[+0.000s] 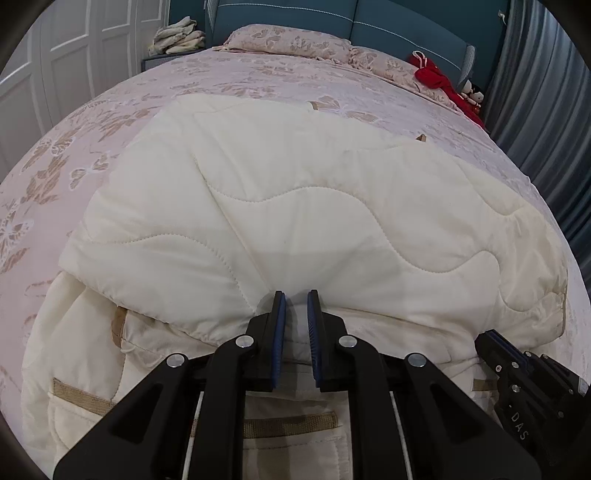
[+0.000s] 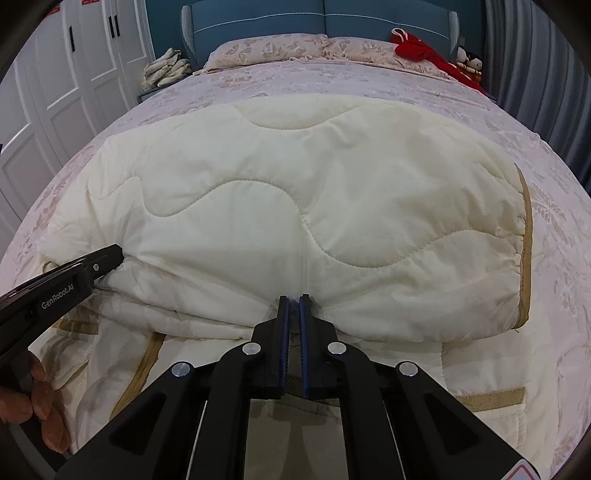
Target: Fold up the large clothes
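Note:
A large cream quilted garment [image 1: 295, 192] with tan trim lies folded over on the pink butterfly-patterned bed [image 1: 55, 155]. Its upper layer is doubled towards me. My left gripper [image 1: 295, 295] is shut on the near fold of this layer, with cream fabric showing between the blue pads. From the right wrist, the same garment [image 2: 295, 177] fills the middle of the picture. My right gripper [image 2: 294, 298] is shut on its near fold, and creases spread out from the tips. The left gripper [image 2: 110, 258] shows at the left edge there. The right gripper [image 1: 487, 341] shows at the lower right of the left wrist view.
Two pillows [image 2: 266, 48] lie against the blue headboard [image 2: 325, 18]. A red garment [image 2: 417, 48] and small stuffed toys [image 2: 469, 59] are at the far right corner. Folded pale clothes [image 2: 166, 68] sit on a bedside table, beside white wardrobe doors [image 2: 66, 92]. A grey curtain [image 1: 546, 110] hangs on the right. A person's fingers [image 2: 40, 402] hold the left gripper.

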